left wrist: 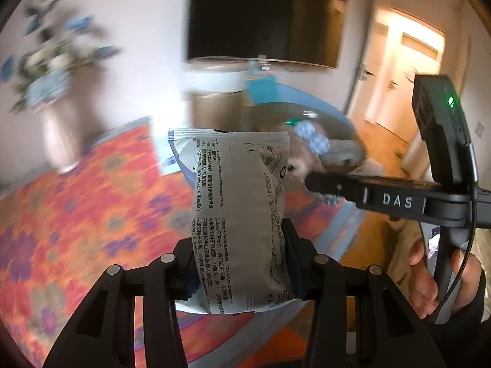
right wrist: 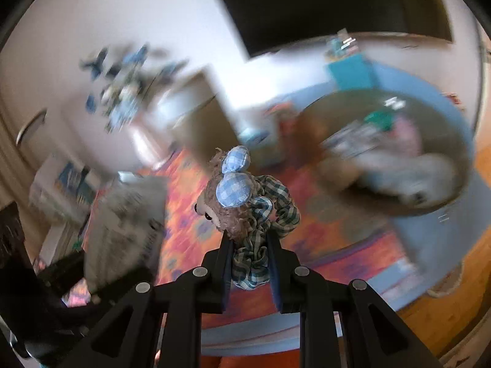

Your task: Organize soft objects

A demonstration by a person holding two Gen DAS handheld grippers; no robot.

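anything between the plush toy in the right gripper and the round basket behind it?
Only patterned rug shows between the plush toy and the basket in the blurred right wrist view.

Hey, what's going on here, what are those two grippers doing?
A person is tidying soft things with two handheld grippers. The left gripper is shut on a grey printed soft pack, held up above the orange floral rug. The right gripper is shut on a small plush toy with blue checked ears. A round bin already holding soft items lies ahead.
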